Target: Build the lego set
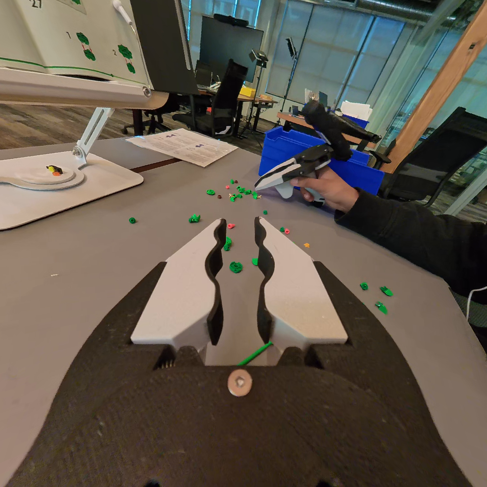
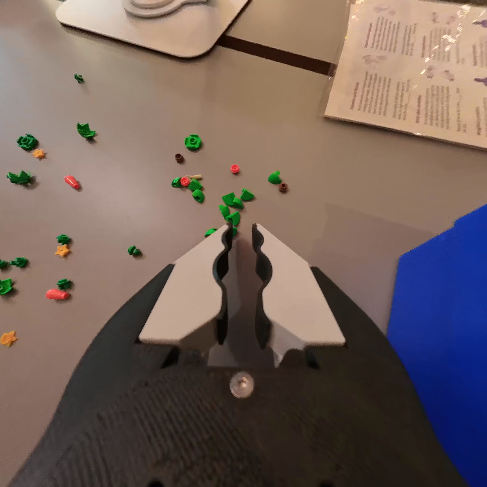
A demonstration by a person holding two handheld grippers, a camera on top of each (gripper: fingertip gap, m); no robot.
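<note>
Small lego pieces lie scattered on the grey table (image 1: pixel 79 263). My left gripper (image 1: pixel 240 220) is open and empty, low over the table. A round green piece (image 1: pixel 235 266), a green leaf piece (image 1: pixel 227 243) and a pink piece (image 1: pixel 230 225) lie between its fingers. A thin green rod (image 1: pixel 254 354) shows under its base. My right gripper (image 2: pixel 241 225) is open a little and empty, its tips at a cluster of green curved pieces (image 2: pixel 232 205). It also shows in the left wrist view (image 1: pixel 259 184), held by a hand. A small yellow, black and orange assembly (image 1: pixel 54 170) sits on the stand base.
A white stand (image 1: pixel 52 184) holds the open instruction booklet (image 1: pixel 79 47) at the left. A blue bin (image 1: pixel 316 158) stands at the right, also in the right wrist view (image 2: pixel 442 316). A laminated sheet (image 2: pixel 411 73) lies at the back. Orange stars (image 2: pixel 62 250), pink cones (image 2: pixel 56 294) and brown studs (image 2: pixel 179 158) lie around. My right fingertips sit around 30 cm from my left ones.
</note>
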